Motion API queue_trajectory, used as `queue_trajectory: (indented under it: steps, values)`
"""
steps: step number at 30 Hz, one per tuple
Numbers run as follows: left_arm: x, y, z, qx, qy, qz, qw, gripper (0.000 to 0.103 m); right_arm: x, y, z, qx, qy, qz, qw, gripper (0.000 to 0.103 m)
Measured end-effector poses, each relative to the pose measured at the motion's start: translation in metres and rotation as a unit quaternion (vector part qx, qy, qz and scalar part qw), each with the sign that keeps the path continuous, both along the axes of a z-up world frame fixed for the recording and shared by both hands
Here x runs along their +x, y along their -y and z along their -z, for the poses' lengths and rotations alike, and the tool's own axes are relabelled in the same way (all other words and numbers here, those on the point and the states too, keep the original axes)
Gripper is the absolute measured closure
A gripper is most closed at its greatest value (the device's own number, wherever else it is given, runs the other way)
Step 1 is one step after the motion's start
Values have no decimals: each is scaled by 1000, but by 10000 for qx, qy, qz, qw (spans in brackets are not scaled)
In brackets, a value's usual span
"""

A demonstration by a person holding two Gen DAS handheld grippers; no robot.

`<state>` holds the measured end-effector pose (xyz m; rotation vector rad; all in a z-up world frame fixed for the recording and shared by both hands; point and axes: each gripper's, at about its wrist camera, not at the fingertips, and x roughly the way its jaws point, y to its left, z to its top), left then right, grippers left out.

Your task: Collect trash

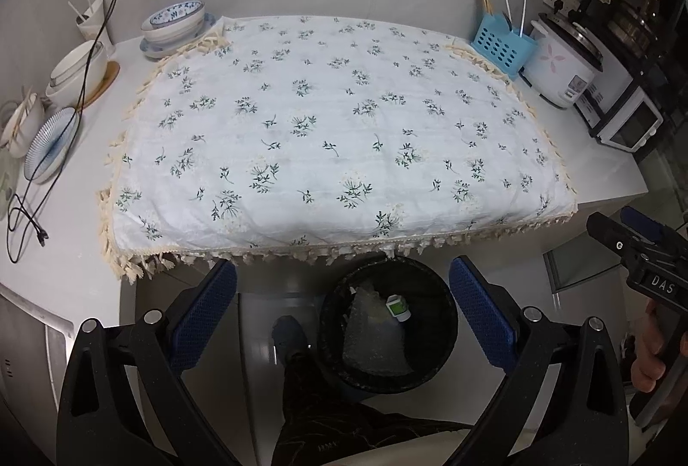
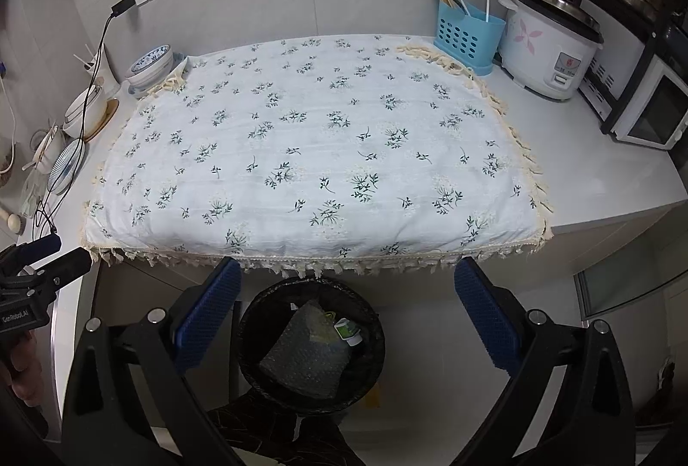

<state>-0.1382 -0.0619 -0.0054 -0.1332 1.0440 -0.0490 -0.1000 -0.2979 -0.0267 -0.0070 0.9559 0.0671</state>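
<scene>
A black trash bin [image 1: 434,354] [image 2: 258,345] stands on the floor below the counter's front edge. In it lie a sheet of bubble wrap [image 1: 374,341] [image 2: 305,358] and a small green and white carton [image 1: 397,307] [image 2: 347,330]. My left gripper [image 1: 344,311] is open and empty, held above the bin. My right gripper [image 2: 348,315] is open and empty, also above the bin. Each gripper shows at the edge of the other's view: the right one in the left wrist view [image 1: 623,242], the left one in the right wrist view [image 2: 47,264]. The floral cloth [image 1: 335,135] [image 2: 318,156] on the counter bears no trash.
Bowls and plates [image 1: 172,23] [image 2: 150,68] and a charger cable [image 1: 26,208] sit at the counter's left. A blue utensil basket [image 1: 503,47] [image 2: 466,36], a rice cooker [image 1: 559,66] [image 2: 546,49] and a small oven [image 1: 623,118] [image 2: 649,109] stand at the right.
</scene>
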Motion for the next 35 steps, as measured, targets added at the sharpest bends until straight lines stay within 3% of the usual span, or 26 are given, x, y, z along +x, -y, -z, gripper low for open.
queue_trajectory:
  steps: [35]
  values:
    - [5, -4, 2, 169, -33, -152, 9997, 6, -4, 0, -1, 12, 1, 30, 10000, 8]
